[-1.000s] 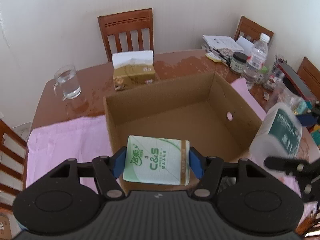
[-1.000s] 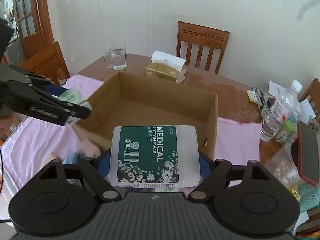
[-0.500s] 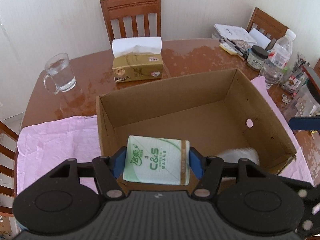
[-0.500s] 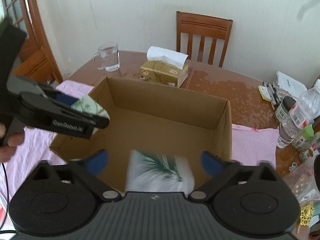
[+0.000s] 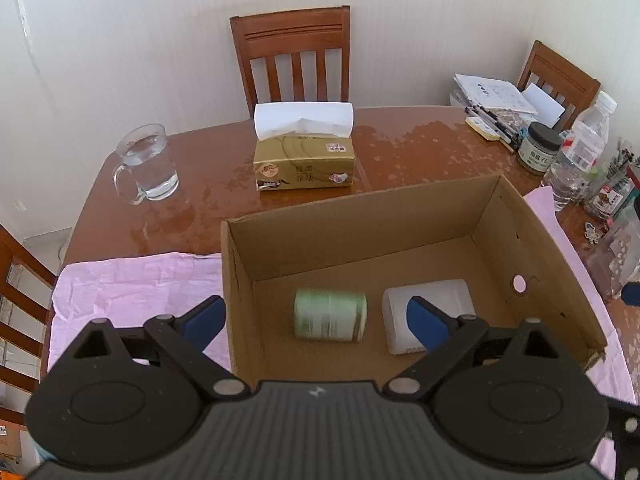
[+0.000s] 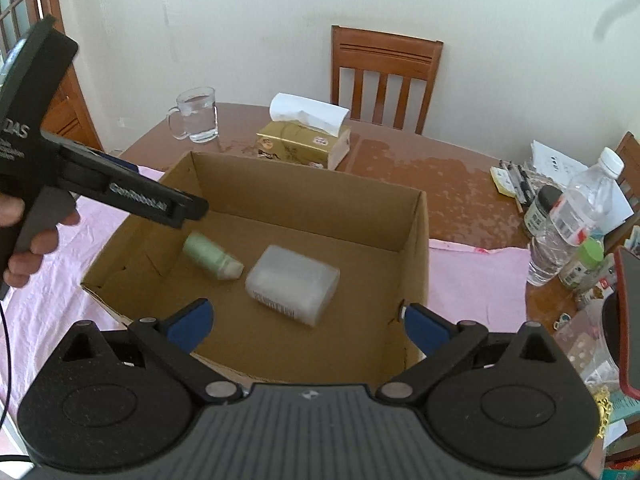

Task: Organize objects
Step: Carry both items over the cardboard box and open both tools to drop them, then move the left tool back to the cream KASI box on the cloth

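Note:
An open cardboard box (image 5: 360, 200) (image 6: 304, 178) stands on the table below both grippers. On its floor lie a green tissue pack (image 5: 330, 314) (image 6: 212, 256) and a white cotton swab container (image 5: 440, 292) (image 6: 292, 280), side by side and label down. My left gripper (image 5: 314, 316) hangs over the box's near left part. Its jaws are opening, and the pads touch nothing. It also shows from the side as the left gripper (image 6: 176, 208), held by a person's hand (image 6: 28, 240). My right gripper (image 6: 308, 320) stands wide open above the near wall, with nothing held.
A gold tissue box (image 5: 304, 164) and a glass mug of water (image 5: 146, 168) stand behind the cardboard box. A water bottle (image 5: 580, 156), a jar (image 5: 540, 148), pens and papers crowd the right. A pink cloth (image 5: 132, 284) lies under the box. Wooden chairs ring the table.
Both grippers let go over the box: the cotton swab container dropped in first, then the green tissue pack. Both pairs of jaws now stand wide apart.

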The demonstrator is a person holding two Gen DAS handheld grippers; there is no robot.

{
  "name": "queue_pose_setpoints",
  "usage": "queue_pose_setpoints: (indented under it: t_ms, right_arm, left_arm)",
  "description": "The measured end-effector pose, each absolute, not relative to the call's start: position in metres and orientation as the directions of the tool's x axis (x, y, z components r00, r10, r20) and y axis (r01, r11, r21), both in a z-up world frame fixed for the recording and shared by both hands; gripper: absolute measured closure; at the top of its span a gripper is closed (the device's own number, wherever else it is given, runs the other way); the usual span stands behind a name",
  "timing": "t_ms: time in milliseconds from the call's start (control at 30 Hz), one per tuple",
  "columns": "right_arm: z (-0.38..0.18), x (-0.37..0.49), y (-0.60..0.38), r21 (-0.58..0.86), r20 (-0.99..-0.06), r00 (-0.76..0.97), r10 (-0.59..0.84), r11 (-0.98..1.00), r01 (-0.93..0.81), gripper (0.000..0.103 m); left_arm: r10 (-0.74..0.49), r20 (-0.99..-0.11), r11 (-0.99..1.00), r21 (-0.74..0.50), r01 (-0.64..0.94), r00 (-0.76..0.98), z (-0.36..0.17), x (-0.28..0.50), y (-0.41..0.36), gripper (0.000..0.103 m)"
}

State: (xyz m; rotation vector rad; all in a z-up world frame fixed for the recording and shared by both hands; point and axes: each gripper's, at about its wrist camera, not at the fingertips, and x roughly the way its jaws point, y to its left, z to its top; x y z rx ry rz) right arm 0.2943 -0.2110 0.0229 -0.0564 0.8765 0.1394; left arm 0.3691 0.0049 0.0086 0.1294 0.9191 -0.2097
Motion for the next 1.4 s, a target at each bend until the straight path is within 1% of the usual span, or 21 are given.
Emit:
queue_pose_setpoints:
  t_ms: [333, 667, 800, 1000, 1200, 1400]
  right_arm:
    - [0.009, 0.270, -0.216, -0.036, -0.787, 0.615, 0.056, 0.990, -0.136, 0.000]
    - [-0.005, 0.222, -0.220, 0.002, -0.793, 0.605, 0.067, 0.994, -0.108, 0.000]
    - [-0.006, 0.201, -0.218, 0.011, -0.789, 0.610, 0.071, 0.995, -0.102, 0.000]
    - [-0.013, 0.173, -0.215, 0.031, -0.800, 0.595, 0.079, 0.995, -0.092, 0.000]
    - [-0.026, 0.153, -0.210, 0.065, -0.820, 0.562, 0.110, 0.993, -0.101, 0.000]
    - [-0.036, 0.139, -0.196, 0.074, -0.827, 0.548, 0.124, 0.991, -0.112, 0.000]
  left_arm:
    - [-0.096, -0.788, 0.966, 0.074, 0.249, 0.608, 0.009, 0.325, 0.009, 0.006]
    - [-0.062, -0.786, 0.967, 0.106, 0.231, 0.616, -0.006, 0.265, 0.020, 0.006]
    - [-0.043, -0.788, 0.973, 0.107, 0.205, 0.614, -0.013, 0.242, 0.028, 0.006]
    - [0.019, -0.790, 0.975, 0.150, 0.163, 0.613, -0.029, 0.207, 0.042, 0.006]
    - [0.052, -0.820, 0.987, 0.129, 0.095, 0.570, -0.052, 0.184, 0.061, 0.006]
    - [0.085, -0.850, 0.995, 0.095, -0.007, 0.521, -0.077, 0.164, 0.080, 0.006]
